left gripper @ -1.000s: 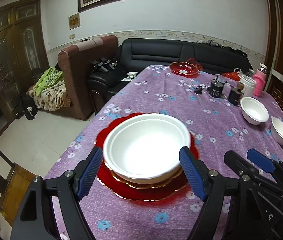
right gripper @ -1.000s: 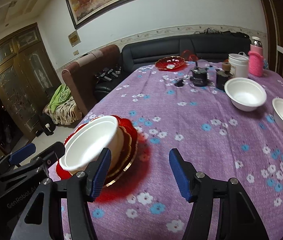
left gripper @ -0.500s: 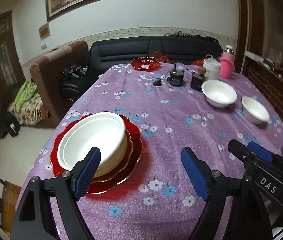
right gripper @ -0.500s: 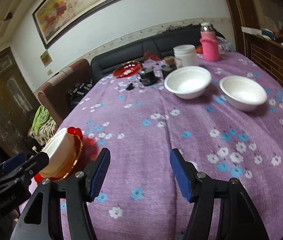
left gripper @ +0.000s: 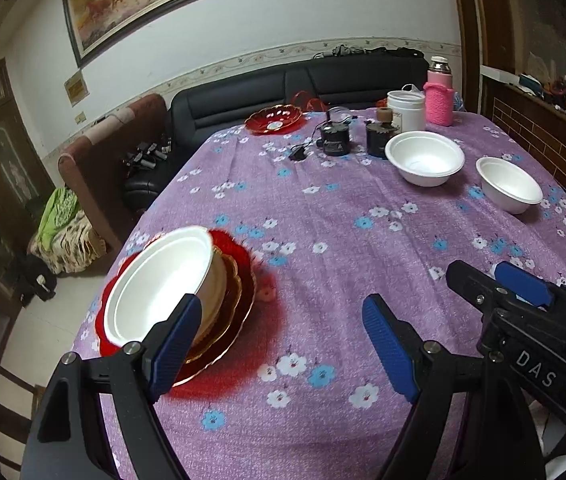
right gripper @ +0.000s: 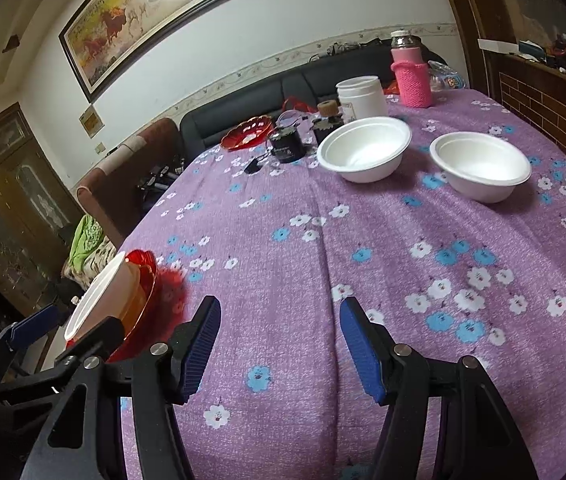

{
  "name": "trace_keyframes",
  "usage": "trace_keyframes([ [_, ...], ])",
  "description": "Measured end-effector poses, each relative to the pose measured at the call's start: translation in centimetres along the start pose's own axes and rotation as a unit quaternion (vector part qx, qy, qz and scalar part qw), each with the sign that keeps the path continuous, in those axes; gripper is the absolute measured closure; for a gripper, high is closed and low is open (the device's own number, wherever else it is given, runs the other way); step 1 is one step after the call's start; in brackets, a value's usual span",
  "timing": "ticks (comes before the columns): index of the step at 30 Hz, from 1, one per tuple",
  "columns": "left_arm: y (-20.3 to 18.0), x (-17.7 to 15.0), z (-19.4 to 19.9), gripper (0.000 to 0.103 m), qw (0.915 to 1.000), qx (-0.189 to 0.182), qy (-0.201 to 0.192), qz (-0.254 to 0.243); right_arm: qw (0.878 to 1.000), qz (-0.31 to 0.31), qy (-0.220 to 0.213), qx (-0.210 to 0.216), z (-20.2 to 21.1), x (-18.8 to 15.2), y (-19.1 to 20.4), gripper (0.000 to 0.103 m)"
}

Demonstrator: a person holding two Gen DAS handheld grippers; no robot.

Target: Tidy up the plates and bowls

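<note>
Left wrist view: left gripper [left gripper: 283,336] gapes wide, holding nothing; stacked bowl [left gripper: 159,284] nests on red plates [left gripper: 243,296] near-left, apparently the collection pile.

Right wrist view: right gripper [right gripper: 279,344] wide open, empty; two loose bowls [right gripper: 365,154] [right gripper: 481,166] sit far right, well apart from it.

A large white bowl [left gripper: 155,284] sits upright, nested on a gold-rimmed plate [left gripper: 231,312] that rests on a wider red plate [left gripper: 243,292] with a scalloped edge, forming 1 stack at the near left of the desk [left gripper: 323,220]. At the far right, 2 more white bowls stand upright and empty: a medium white bowl [right gripper: 364,153] and, just to its right and apart from it, a small white bowl [right gripper: 480,165]. At the far edge lies a red glass dish [left gripper: 274,119] with a pale centre.
</note>
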State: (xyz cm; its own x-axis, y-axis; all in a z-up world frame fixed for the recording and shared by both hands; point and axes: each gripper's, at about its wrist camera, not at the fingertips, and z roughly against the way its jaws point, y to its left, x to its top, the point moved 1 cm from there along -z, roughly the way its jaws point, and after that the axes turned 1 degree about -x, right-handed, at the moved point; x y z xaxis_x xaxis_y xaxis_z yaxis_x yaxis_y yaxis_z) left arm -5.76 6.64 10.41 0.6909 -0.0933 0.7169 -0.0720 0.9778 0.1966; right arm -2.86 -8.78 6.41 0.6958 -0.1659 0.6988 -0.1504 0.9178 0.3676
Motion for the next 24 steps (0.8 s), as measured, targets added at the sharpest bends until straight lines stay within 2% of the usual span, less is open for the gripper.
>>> trace_keyframes([
  [9, -2.9, 2.8, 0.8, 0.021, 0.9995, -0.001, -0.029, -0.016, 0.999, -0.017, -0.037, -0.012, 2.9, 1.9, -3.0, 0.035],
  [18, -5.8, 4.1, 0.8, 0.021, 0.9984, -0.004, -0.042, -0.038, 0.997, -0.031, -0.053, -0.042, 4.4, 3.2, -6.6, 0.035],
  [24, -6.9, 5.8, 0.4, 0.021, 0.9973, -0.010, -0.057, -0.044, 0.996, -0.021, -0.063, -0.056, 4.8, 4.5, -7.4, 0.035],
])
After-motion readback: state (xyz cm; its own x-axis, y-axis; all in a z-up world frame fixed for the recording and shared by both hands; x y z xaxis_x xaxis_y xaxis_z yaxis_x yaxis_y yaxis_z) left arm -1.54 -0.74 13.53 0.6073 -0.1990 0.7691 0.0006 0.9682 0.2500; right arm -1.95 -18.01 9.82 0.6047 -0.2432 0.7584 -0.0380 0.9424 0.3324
